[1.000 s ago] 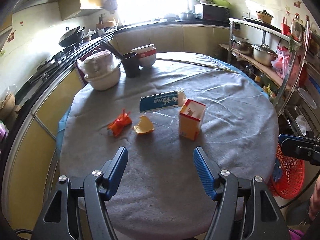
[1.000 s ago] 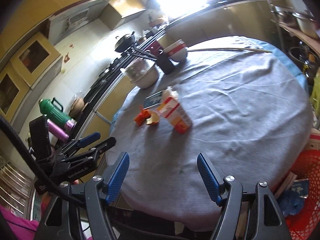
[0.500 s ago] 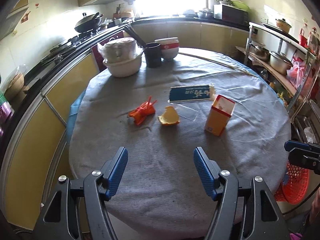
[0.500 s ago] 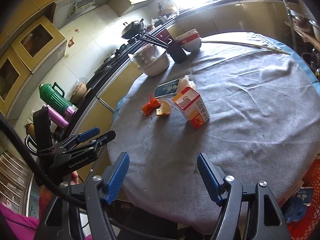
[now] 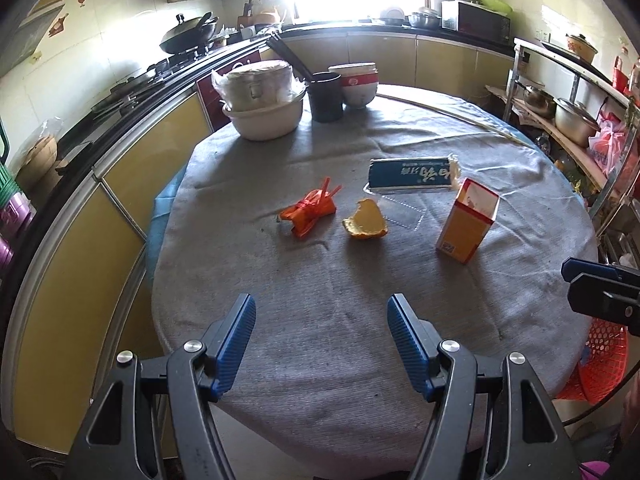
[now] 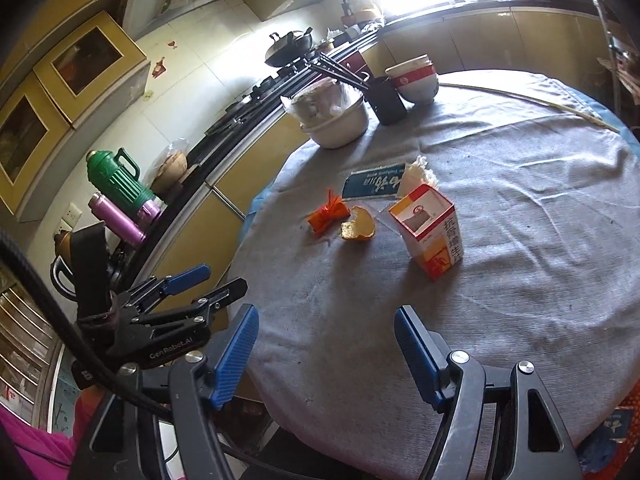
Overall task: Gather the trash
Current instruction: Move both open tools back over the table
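Observation:
On the round table's grey cloth (image 5: 320, 288) lie an orange crumpled wrapper (image 5: 310, 212) (image 6: 326, 216), a piece of orange peel (image 5: 366, 224) (image 6: 358, 226), a blue flat packet (image 5: 410, 175) (image 6: 374, 182) with a clear plastic tray (image 5: 400, 212) by it, and an upright orange-and-white carton (image 5: 468, 226) (image 6: 430, 230) with its top open. My left gripper (image 5: 320, 334) hovers open over the near table edge, well short of the trash. My right gripper (image 6: 326, 344) is open too, empty, also at the near edge. In the right wrist view the left gripper (image 6: 200, 284) shows at the left.
At the table's far side stand a white basin holding a covered pot (image 5: 262, 100), a dark cup (image 5: 326, 96) and stacked bowls (image 5: 358, 82). A red mesh basket (image 5: 596, 364) sits on the floor at the right. A metal shelf with pots (image 5: 568, 116) lines the right; counters curve along the left.
Both grippers have drifted sideways along the near table edge, so the trash now sits more centred in each view. Jaw openings are unchanged and nothing was touched.

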A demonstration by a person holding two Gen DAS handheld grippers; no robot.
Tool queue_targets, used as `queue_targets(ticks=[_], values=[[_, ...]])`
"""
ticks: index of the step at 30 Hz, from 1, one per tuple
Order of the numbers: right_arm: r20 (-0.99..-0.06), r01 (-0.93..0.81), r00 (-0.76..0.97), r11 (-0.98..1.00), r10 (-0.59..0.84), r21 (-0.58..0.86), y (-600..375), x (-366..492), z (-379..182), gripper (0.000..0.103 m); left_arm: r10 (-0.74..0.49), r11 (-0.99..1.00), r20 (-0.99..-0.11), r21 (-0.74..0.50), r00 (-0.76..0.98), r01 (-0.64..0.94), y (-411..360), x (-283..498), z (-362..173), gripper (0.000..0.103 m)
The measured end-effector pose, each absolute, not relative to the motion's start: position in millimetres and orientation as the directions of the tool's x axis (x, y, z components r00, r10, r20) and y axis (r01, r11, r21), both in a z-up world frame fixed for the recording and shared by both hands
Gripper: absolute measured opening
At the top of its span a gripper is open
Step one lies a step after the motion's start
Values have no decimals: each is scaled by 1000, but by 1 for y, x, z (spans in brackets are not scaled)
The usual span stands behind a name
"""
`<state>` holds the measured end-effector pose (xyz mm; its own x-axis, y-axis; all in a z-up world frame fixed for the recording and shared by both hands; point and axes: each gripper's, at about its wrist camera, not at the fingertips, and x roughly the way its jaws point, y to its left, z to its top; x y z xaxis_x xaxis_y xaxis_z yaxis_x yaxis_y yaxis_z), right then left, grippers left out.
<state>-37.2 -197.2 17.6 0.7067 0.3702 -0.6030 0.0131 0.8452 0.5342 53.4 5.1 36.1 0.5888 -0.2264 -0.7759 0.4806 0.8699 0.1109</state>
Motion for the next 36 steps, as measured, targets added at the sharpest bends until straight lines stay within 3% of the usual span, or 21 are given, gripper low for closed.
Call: queue_targets(ticks=[25,36], values=[[-601,73,708,807,372,586,-214,-34,-6,74,-188,856,-808,145,559,496,-4,64,23,69],[-625,102,751,898,213,428,-211,-37,2,74,-170,862,-821,144,545,486,-7,67,16,69]])
